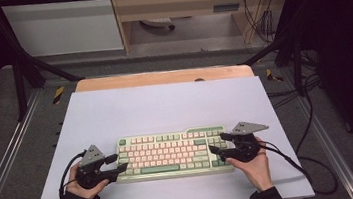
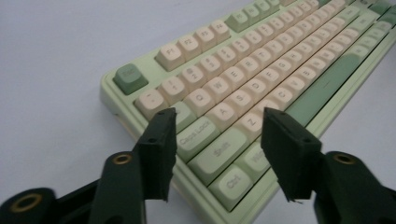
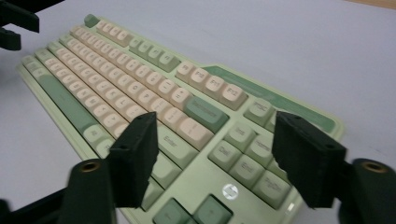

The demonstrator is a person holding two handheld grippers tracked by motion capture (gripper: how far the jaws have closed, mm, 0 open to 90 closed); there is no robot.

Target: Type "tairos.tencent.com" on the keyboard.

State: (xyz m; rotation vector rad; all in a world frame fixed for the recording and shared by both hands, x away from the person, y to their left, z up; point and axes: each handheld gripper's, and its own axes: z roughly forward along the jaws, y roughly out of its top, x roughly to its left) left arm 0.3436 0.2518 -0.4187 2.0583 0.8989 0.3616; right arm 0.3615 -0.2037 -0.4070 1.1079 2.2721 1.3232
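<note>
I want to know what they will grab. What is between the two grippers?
The green and cream keyboard lies between the left gripper and the right gripper, one at each end, as the high view shows.

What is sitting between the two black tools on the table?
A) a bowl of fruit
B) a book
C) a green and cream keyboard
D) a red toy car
C: a green and cream keyboard lies flat on the table, with the left tool at one end and the right tool at the other.
</note>
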